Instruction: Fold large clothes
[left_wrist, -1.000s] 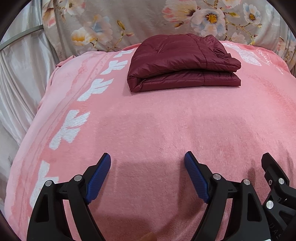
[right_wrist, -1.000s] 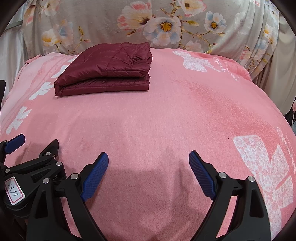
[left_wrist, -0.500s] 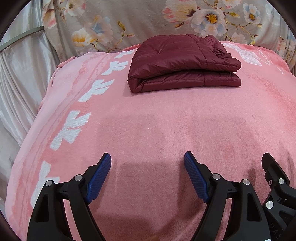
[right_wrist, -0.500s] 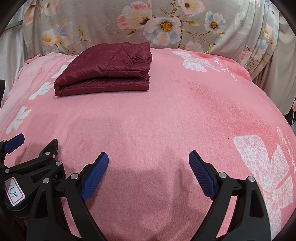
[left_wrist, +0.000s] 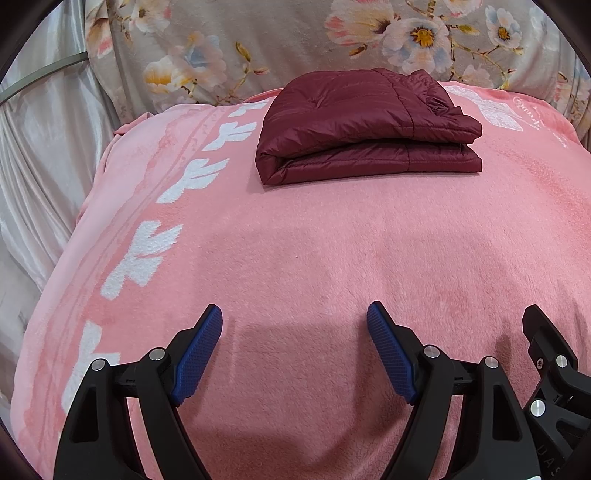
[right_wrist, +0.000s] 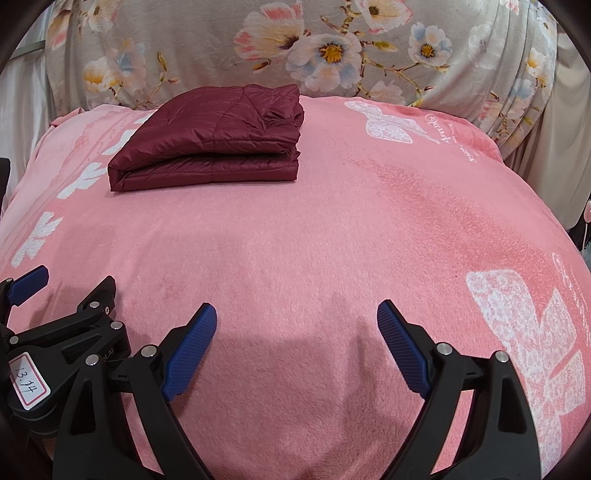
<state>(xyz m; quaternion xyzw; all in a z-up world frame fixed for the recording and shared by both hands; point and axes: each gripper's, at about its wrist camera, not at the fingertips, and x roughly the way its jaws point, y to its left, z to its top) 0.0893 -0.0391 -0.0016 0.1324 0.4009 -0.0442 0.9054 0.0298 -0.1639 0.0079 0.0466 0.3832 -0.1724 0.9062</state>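
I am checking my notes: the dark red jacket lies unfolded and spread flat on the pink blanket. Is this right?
Not quite. The dark red jacket lies on the pink blanket, but folded into a compact stack, not spread flat. The left wrist view shows its layers.

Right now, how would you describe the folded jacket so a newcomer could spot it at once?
Start from the pink blanket spread over the bed, with the grey floral fabric behind it. At the blanket's far end, beside the row of white motifs, lies the jacket. It is a dark maroon quilted puffer folded into a compact rectangular stack, the only garment and only dark thing on the blanket.
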